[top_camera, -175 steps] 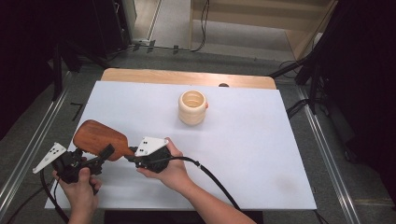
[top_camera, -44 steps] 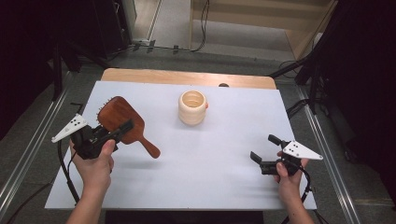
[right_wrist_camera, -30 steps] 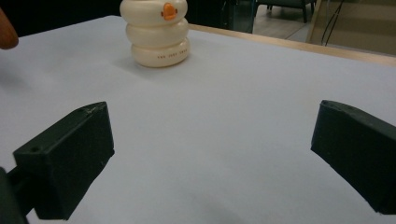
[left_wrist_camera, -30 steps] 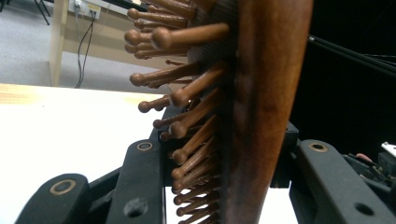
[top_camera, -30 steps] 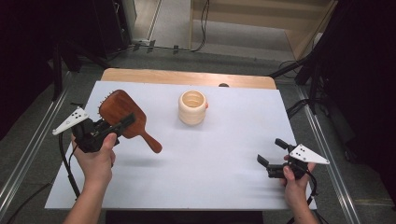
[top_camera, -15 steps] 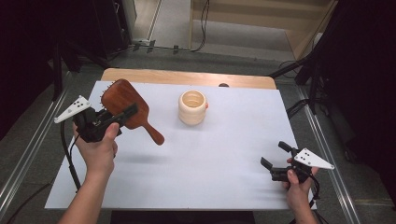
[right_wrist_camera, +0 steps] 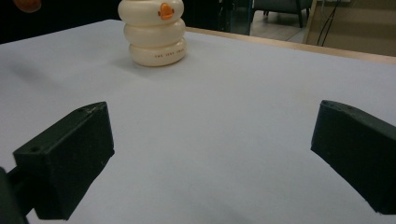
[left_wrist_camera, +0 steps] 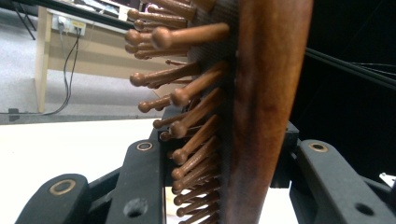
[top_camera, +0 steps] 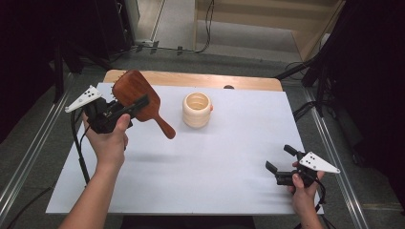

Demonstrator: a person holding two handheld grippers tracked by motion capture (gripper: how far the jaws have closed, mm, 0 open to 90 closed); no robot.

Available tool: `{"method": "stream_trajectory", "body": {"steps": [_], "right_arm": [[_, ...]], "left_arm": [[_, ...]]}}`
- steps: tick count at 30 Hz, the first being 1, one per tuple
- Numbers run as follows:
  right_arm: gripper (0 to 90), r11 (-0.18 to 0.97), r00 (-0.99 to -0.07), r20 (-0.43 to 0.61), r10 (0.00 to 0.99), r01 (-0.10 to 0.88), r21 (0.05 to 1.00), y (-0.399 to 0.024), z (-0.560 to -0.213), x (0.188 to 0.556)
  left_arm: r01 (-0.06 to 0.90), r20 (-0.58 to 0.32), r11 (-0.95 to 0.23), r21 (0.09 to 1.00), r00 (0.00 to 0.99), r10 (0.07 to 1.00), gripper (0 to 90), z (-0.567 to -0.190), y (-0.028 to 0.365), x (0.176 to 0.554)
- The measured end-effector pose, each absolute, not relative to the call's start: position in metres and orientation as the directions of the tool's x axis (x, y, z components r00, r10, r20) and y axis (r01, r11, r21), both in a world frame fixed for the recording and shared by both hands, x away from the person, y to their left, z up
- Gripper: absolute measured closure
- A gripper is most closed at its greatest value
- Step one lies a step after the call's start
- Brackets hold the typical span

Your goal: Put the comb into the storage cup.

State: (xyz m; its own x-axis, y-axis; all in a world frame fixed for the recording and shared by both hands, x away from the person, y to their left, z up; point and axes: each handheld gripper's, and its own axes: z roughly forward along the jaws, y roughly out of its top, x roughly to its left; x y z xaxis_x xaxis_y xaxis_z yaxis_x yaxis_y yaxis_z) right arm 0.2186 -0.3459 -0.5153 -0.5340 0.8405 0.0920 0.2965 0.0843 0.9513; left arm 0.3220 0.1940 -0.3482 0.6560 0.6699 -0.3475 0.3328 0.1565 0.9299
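Gripping the hairbrush (top_camera: 136,95) head in my left gripper (top_camera: 112,112), I aim its handle at the cup (top_camera: 196,109). My right gripper (top_camera: 286,164) rests open, empty.

A cream ringed cup (top_camera: 196,109) with an orange spot stands upright on the white mat (top_camera: 229,162) over a wooden table (top_camera: 191,80), with cables (top_camera: 208,19) on the grey floor (top_camera: 174,21) beyond.
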Motion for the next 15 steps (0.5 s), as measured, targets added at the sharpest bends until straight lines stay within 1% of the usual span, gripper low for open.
{"method": "stream_trajectory", "body": {"steps": [15], "right_arm": [[0.0, 0.087, -0.536, 0.089, 0.84, 0.294, 0.952, -0.345, -0.516, 0.219]], "left_arm": [[0.325, -0.346, 0.161, 0.932, 0.661, 0.666, 59.9, -0.338, 0.183, 0.34]]}}
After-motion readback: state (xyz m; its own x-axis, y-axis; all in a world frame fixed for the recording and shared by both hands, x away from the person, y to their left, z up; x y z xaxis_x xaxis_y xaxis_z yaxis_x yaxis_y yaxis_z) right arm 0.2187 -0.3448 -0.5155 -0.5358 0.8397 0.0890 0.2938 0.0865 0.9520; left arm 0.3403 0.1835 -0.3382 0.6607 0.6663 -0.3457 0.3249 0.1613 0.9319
